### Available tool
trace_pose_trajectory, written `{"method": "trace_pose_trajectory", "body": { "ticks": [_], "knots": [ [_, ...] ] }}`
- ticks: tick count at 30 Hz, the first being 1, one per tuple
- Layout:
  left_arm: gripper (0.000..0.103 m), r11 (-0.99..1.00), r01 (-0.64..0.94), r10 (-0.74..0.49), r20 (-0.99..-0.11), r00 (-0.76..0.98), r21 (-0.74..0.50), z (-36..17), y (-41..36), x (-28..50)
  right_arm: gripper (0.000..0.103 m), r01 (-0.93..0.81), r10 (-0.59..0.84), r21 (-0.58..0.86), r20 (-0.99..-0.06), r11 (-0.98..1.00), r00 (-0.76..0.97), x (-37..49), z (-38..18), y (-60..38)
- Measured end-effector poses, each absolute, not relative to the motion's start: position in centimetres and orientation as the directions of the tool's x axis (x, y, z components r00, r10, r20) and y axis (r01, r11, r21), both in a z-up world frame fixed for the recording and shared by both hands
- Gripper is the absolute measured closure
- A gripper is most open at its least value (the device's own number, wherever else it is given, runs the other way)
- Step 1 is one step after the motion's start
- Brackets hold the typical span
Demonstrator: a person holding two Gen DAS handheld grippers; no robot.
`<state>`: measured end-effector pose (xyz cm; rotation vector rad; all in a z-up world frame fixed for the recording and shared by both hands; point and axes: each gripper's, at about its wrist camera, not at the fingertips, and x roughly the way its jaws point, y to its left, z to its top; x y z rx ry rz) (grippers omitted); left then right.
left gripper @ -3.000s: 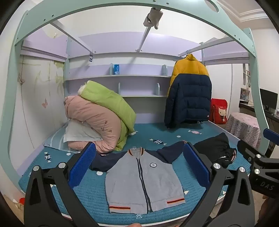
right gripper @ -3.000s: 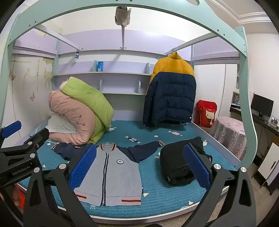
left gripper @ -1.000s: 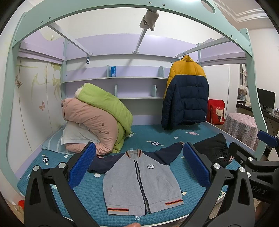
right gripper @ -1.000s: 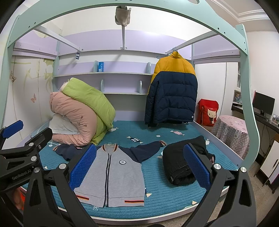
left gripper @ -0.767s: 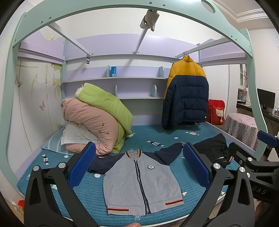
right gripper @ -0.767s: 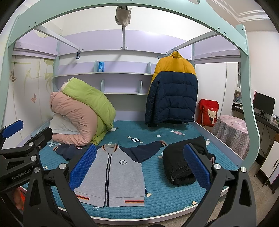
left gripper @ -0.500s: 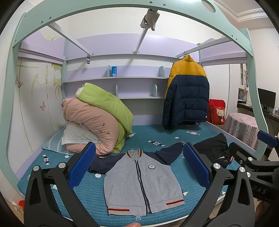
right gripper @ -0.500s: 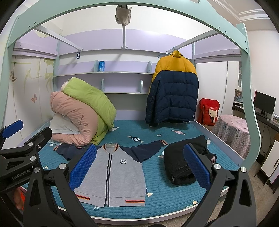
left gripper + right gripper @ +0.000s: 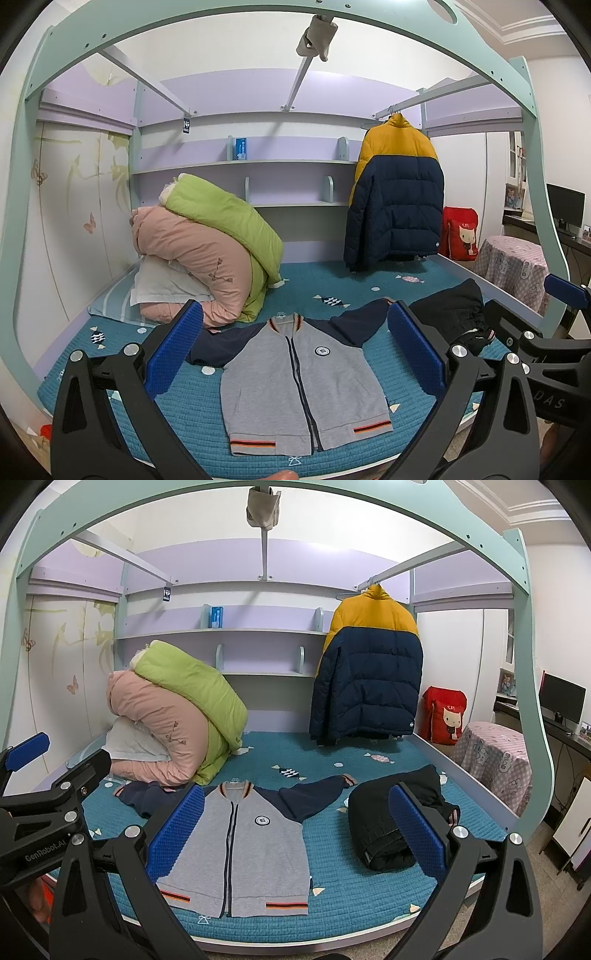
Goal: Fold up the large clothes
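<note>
A grey zip jacket with navy sleeves [image 9: 306,384] lies spread flat, front up, near the front edge of the teal bed [image 9: 184,417]; it also shows in the right wrist view [image 9: 243,849]. My left gripper [image 9: 295,354] is open and empty, held in the air before the bed, well short of the jacket. My right gripper [image 9: 295,830] is open and empty too, at the same distance. Each gripper shows at the edge of the other's view.
A folded black garment [image 9: 391,827] lies right of the jacket. Rolled pink and green duvets [image 9: 207,251] sit at the back left. A yellow and navy puffer coat [image 9: 395,206] hangs at the back right. A covered side table [image 9: 495,760] stands right of the bed.
Both views have shifted only slightly; the grippers stay open and the jacket lies unmoved.
</note>
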<state>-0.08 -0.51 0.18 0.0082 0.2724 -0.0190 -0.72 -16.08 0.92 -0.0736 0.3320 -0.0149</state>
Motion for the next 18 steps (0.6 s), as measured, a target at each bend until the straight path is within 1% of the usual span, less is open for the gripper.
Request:
{"method": "trace_pose_trajectory", "body": {
  "ticks": [13, 18],
  "knots": [
    [0.003, 1.000, 0.017, -0.012, -0.290, 0.957, 0.013, -0.8, -0.1, 1.3, 0.007, -0.004, -0.020, -0.069, -0.344, 0.998, 0.939, 0.5, 0.2, -16.2],
    [0.003, 1.000, 0.015, -0.011, -0.318, 0.948, 0.010, -1.7, 0.2, 2.6, 0.007, -0.012, -0.013, -0.066, -0.365, 0.998, 0.931, 1.7, -0.5, -16.1]
  ]
}}
